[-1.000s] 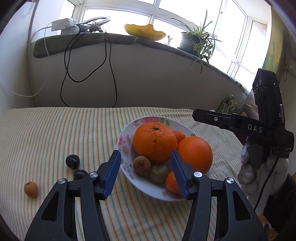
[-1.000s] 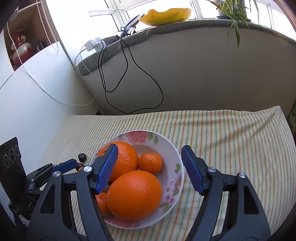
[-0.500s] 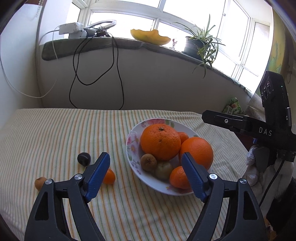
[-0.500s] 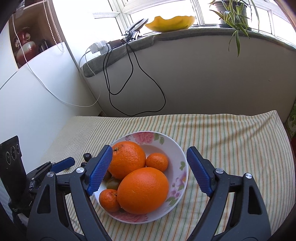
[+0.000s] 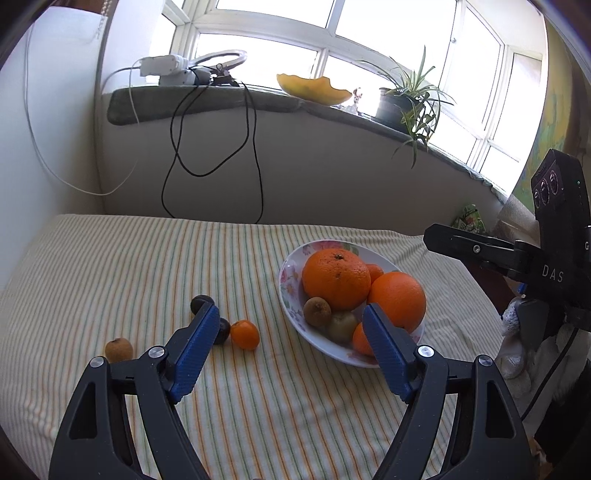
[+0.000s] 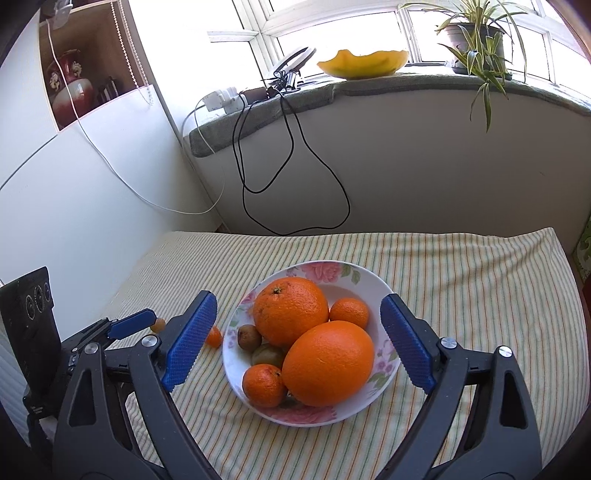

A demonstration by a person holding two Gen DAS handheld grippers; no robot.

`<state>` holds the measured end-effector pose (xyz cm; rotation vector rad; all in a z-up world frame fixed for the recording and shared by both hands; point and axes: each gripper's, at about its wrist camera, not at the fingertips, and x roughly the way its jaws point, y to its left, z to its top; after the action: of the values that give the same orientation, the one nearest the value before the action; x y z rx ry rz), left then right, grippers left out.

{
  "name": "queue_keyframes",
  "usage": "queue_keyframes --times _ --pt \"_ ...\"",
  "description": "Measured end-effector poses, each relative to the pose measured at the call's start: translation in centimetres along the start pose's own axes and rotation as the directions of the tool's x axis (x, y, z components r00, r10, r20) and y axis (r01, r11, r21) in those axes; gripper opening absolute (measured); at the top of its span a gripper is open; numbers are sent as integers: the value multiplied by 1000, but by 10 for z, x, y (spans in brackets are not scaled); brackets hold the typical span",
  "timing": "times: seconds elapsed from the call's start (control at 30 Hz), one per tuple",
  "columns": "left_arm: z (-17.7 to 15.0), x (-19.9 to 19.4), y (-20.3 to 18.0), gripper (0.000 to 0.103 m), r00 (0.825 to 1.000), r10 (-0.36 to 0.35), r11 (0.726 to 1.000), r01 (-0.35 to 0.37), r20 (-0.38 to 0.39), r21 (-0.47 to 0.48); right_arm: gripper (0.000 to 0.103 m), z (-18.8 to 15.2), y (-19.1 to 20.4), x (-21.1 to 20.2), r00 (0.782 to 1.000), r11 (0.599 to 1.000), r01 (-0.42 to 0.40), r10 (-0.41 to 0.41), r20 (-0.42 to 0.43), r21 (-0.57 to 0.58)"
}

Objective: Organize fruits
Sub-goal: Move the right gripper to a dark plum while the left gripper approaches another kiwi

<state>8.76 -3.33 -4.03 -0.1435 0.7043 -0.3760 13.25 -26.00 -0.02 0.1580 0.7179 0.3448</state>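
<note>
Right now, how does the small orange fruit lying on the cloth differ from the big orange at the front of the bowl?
The small mandarin lies loose on the striped cloth; the big orange sits in the floral bowl. The mandarin is far smaller. It lies beside dark fruits; the orange leans against others. Both are orange, and neither is gripped.

dark fruit (image 5: 222,329) half behind blue pad, bowl's (image 5: 291,269) near rim hidden

Bright daylight pours through white-framed windows (image 5: 332,33) above a grey sill (image 6: 406,88) with a potted plant (image 6: 476,37), cables (image 6: 295,166) trailing down the pale wall.
</note>
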Motion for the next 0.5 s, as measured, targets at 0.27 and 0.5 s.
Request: queue_keyframes --times 0.27,0.5 --pt "-4 -17 14 80 1000 20 1000 -20 19 -15 92 -6 25 -7 1000 999 -31 31 3 -40" --pt "-11 -33 38 80 997 65 997 -63 47 -50 92 -14 50 -11 998 995 -66 66 0 -76"
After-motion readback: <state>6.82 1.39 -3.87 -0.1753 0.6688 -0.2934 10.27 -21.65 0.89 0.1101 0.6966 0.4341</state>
